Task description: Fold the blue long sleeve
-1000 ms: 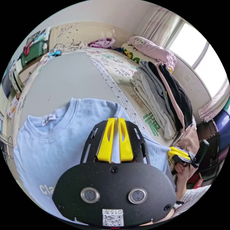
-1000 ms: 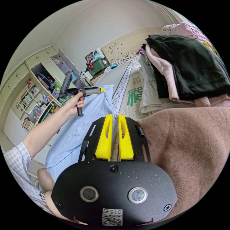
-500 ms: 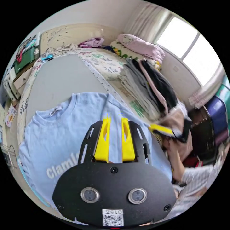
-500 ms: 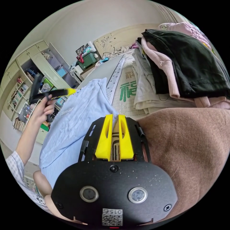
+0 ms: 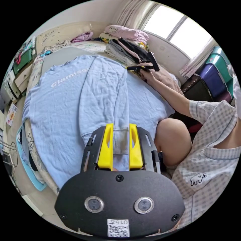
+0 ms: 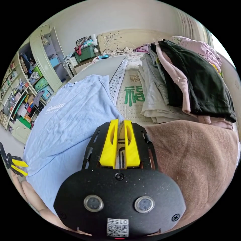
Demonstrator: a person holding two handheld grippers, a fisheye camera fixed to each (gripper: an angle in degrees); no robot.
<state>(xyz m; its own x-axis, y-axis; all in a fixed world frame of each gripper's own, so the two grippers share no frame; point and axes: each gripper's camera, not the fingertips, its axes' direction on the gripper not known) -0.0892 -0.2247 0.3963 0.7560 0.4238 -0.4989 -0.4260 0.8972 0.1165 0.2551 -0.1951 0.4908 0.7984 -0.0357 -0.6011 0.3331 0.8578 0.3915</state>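
1. The bed (image 5: 60, 54) carries the blue long sleeve (image 5: 65, 100), spread flat with one sleeve (image 5: 110, 100) folded across its chest.
2. It looks soft, light and limp, so I'd take it by the thicker ribbed cuff or hem.
3. The left gripper (image 5: 120, 145) has its jaws parted, the cuff (image 5: 120, 140) lying between them ungripped.
4. The right gripper (image 6: 120, 143) has its jaws nearly together beside the shirt's edge; whether they pinch any cloth, I cannot tell.

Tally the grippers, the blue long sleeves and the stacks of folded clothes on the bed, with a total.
Grippers: 2 (left gripper, right gripper)
Blue long sleeve: 1
Stack of folded clothes: 1
Total: 4
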